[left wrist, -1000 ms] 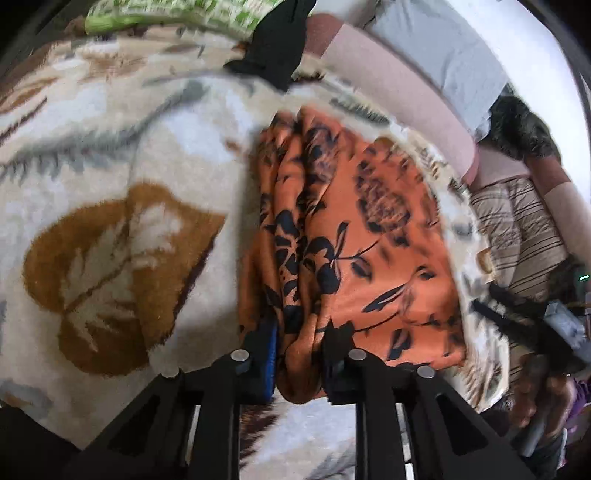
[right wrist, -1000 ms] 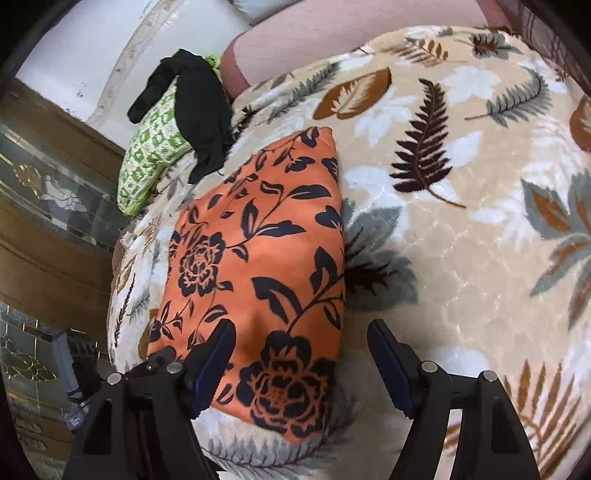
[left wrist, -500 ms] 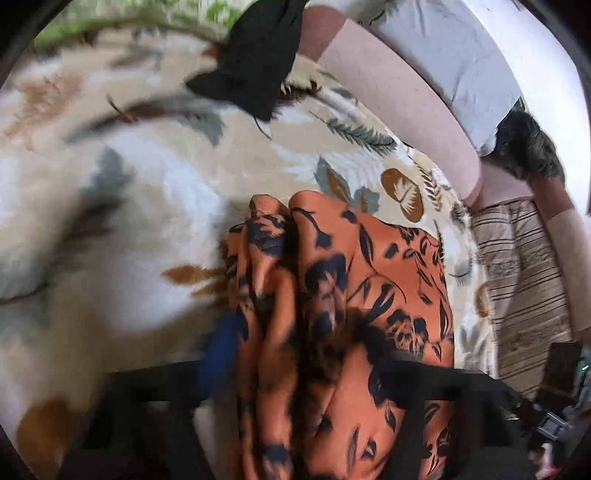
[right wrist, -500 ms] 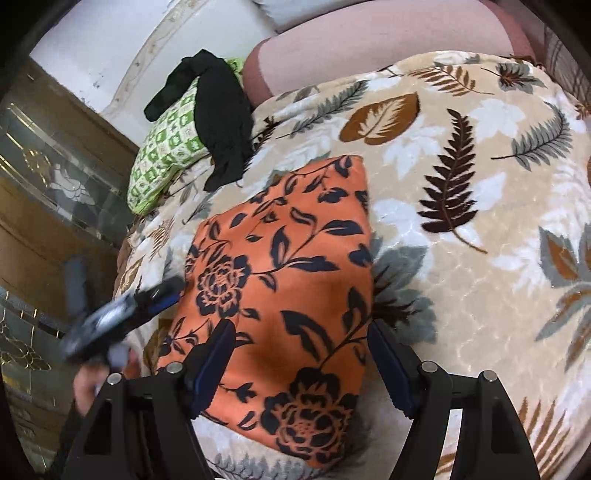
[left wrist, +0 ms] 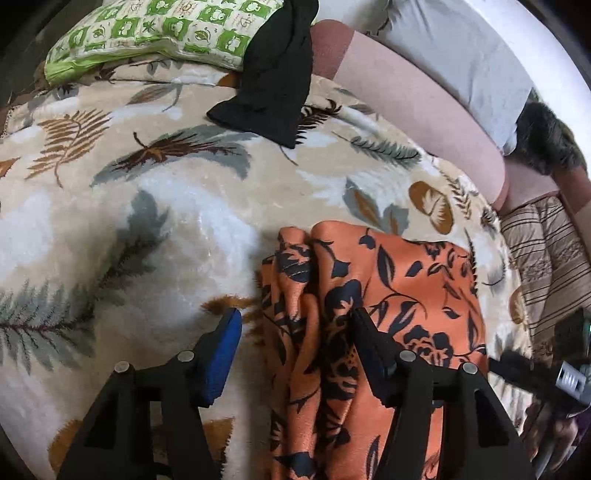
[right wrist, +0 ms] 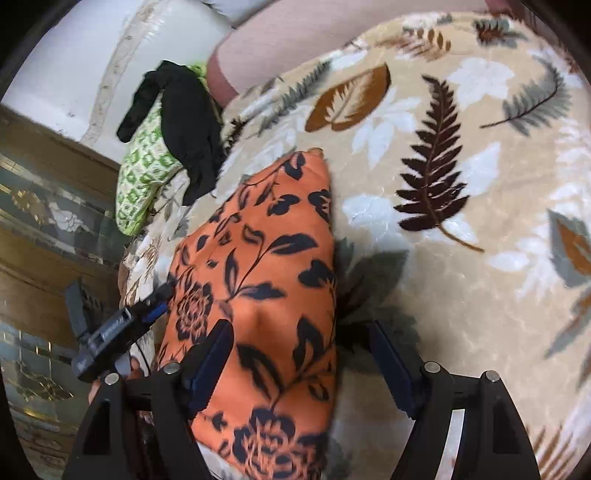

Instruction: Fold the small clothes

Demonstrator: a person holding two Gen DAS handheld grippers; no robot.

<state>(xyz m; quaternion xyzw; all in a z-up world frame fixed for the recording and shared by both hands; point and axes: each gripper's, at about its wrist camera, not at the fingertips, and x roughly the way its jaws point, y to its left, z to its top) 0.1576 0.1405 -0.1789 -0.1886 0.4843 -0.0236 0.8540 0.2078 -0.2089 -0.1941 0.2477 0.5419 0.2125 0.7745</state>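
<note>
An orange garment with a black flower print (left wrist: 399, 295) lies folded on the leaf-patterned blanket (left wrist: 147, 206). In the left wrist view its bunched edge sits between the open jaws of my left gripper (left wrist: 295, 332), which has no hold on it. In the right wrist view the same garment (right wrist: 258, 280) lies flat, and my right gripper (right wrist: 299, 354) is open over its near right edge. The left gripper also shows at the garment's left side in the right wrist view (right wrist: 110, 332).
A black garment (left wrist: 273, 74) lies over a green-and-white pillow (left wrist: 147, 29) at the far side. A pink bolster (left wrist: 413, 96) and grey pillow (left wrist: 461, 48) line the back. A striped cushion (left wrist: 546, 251) is on the right. Wooden panelling (right wrist: 44, 229) stands left.
My left gripper was shut on the garment's edge a second ago. It swung the edge over and has opened and let go. The right gripper stayed open over the garment.
</note>
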